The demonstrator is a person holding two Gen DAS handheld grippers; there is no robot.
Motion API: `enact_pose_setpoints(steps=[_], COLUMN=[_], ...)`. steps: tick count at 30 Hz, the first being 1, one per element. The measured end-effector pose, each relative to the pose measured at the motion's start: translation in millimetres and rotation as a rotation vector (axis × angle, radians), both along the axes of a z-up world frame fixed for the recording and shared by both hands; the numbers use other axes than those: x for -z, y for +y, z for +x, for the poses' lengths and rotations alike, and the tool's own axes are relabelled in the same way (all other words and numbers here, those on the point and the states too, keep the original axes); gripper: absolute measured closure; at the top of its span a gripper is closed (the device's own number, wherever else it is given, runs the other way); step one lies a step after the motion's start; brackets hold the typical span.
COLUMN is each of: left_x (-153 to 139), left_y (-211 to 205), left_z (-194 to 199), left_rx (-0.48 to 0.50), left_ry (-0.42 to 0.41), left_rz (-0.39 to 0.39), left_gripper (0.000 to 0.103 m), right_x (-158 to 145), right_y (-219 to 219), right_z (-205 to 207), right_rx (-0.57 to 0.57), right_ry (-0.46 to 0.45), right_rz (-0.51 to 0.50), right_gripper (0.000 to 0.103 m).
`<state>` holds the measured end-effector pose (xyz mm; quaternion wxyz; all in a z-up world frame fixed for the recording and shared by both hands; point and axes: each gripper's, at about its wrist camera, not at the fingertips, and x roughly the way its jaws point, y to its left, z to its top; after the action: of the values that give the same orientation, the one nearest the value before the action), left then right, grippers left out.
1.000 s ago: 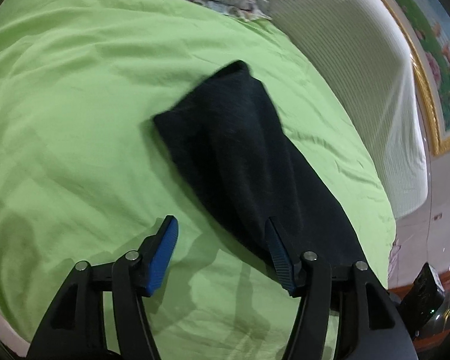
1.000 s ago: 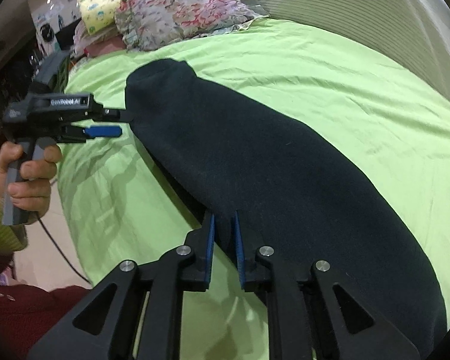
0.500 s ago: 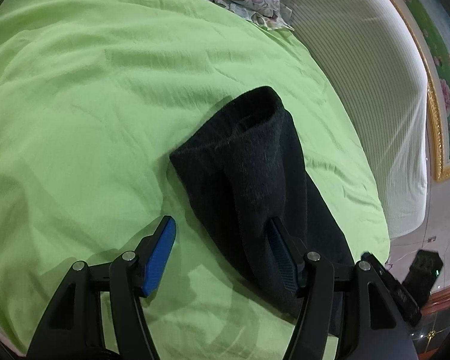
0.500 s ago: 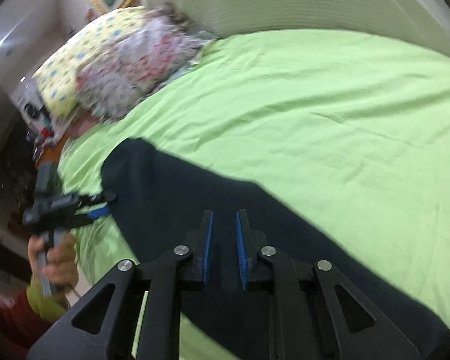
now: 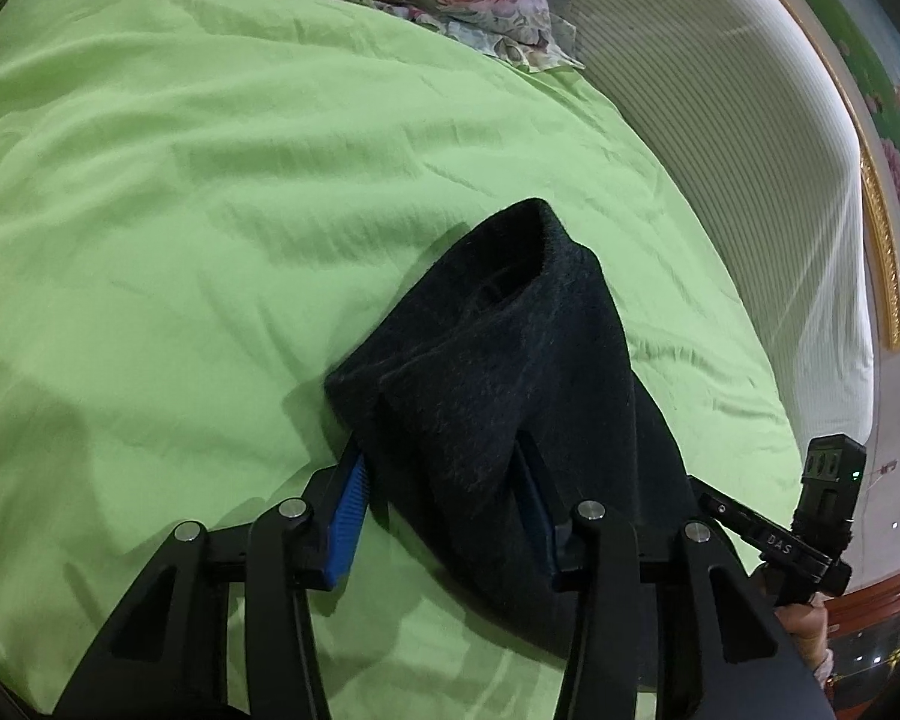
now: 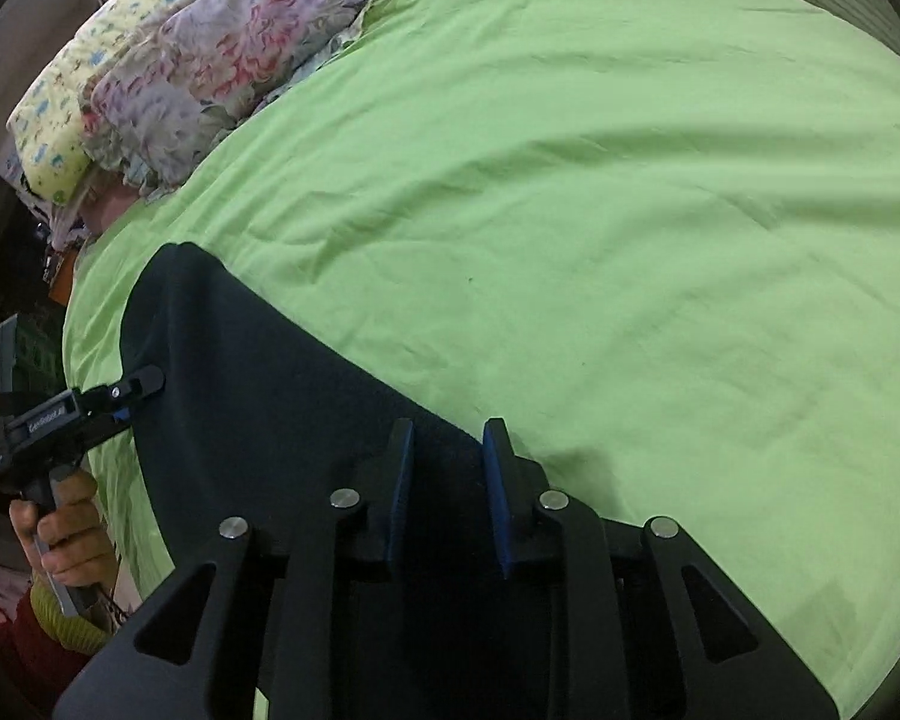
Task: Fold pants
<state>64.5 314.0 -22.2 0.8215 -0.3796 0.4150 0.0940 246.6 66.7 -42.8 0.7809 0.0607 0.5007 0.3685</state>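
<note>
The black pants [image 5: 498,372] lie folded lengthwise on the green bedsheet [image 5: 210,192]. In the left wrist view my left gripper [image 5: 444,510] has its blue-padded fingers on either side of one bunched end of the pants, which rises between them. In the right wrist view my right gripper [image 6: 447,480] is shut on the other end of the pants [image 6: 258,408], with cloth between its narrow jaws. The left gripper also shows in the right wrist view [image 6: 114,399] at the far end of the pants, in a hand.
Floral and yellow pillows [image 6: 198,60] lie at the head of the bed. A white striped mattress side [image 5: 720,138] and a framed picture [image 5: 882,120] are on the right of the left wrist view. The sheet [image 6: 630,210] stretches wide beyond the pants.
My left gripper has moved onto the pants' end and narrowed around it, bunching the cloth up. My right gripper stays shut on its end and has lifted and shifted.
</note>
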Motion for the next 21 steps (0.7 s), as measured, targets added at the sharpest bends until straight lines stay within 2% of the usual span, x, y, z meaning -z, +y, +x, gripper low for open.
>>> enact_pose_setpoints(steps=[1,4,9,10,11,12,14,19,21], left_x=[0,0,0,0,-1,-1,-3,-34,-41], left_y=[-1,-2,-4,-5,-6,-7,-9,-23,-25], left_z=[1,2,5,5,6,6,4,-14,-23], left_rx=[0.001,0.009,0.006,0.005,0.002,-0.003,-0.01,0.009,0.012], left_ry=[-0.002,-0.003,-0.004,-0.004,-0.006,-0.012,-0.035,-0.122,-0.147], left_rz=[0.008,0.022,0.035,0.042,0.051,0.061,0.049,0.114,0.131], left_gripper=[0.058,0.058,0.058,0.059,0.063,0.066,0.08,0.084,0.085], right_x=[0,-3,2,1,0,-2,-11,-51,-52], right_y=[-1,-5,7,8,9,10,14,8,11], right_z=[0,4,7,6,5,2,-10,-29,-28], right_rx=[-0.009,-0.009,-0.05,-0.066,-0.082,-0.098,-0.112,-0.032,-0.011], right_ry=[0.001,-0.017,-0.032,-0.036,-0.032,-0.032,-0.104,-0.335,-0.364], right_rz=[-0.006,-0.052,-0.088,-0.092,-0.084,-0.082,-0.125,-0.219,-0.251], right_gripper=[0.076,0.063,0.062,0.064,0.078,0.086,0.091,0.096,0.097])
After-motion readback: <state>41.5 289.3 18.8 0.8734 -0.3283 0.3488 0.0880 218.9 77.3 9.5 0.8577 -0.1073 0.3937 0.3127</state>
